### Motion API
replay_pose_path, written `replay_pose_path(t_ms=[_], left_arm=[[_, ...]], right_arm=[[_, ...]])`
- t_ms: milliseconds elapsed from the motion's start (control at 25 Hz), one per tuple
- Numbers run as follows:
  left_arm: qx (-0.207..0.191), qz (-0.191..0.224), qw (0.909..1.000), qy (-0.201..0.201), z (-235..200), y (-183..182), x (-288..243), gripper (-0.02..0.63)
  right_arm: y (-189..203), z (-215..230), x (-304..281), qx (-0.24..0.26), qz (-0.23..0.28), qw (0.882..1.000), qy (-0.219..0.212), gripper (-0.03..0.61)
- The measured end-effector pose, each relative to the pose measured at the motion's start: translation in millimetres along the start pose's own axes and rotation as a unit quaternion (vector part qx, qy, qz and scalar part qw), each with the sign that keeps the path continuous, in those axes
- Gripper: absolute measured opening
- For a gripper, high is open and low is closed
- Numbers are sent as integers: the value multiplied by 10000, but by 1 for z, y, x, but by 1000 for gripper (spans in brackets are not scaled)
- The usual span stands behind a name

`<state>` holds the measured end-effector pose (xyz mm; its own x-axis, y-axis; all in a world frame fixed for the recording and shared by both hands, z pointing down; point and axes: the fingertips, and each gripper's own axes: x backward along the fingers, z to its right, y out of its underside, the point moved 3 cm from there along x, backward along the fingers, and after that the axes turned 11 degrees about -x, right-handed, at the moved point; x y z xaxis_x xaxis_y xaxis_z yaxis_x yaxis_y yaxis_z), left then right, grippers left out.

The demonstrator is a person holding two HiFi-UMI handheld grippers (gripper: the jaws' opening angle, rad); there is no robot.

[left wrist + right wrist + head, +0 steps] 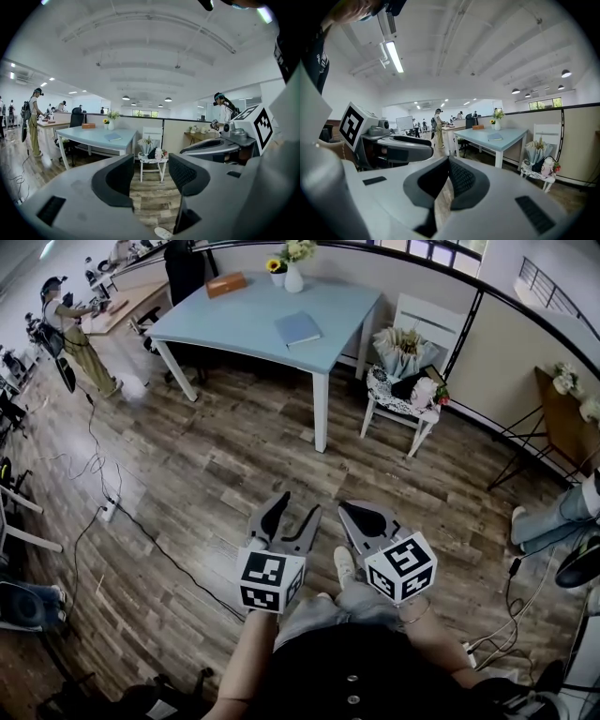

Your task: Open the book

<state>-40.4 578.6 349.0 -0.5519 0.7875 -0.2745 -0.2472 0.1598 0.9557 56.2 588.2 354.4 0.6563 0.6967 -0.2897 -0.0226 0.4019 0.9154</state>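
One vase [293, 277] and a box [226, 284] share the table [239, 322] with the book [298, 329].

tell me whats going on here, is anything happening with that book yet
Not yet. A person stands on the wood floor holding a gripper in each hand, well short of the blue table. The book lies closed on the table, untouched. The left gripper has its jaws apart and empty; the right gripper has its jaws together on nothing.
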Motion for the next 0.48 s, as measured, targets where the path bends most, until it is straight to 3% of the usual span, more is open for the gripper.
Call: replay_pose_path(t_ms=[280, 480], left_arm=[[-86, 34, 9998, 167, -22, -12, -50, 210], [-157, -47, 9999, 56, -38, -28, -93, 210]], right_arm=[[-17, 38, -39, -17, -103, 9998, -159, 6], [-42, 76, -62, 21, -82, 9996, -265, 6]])
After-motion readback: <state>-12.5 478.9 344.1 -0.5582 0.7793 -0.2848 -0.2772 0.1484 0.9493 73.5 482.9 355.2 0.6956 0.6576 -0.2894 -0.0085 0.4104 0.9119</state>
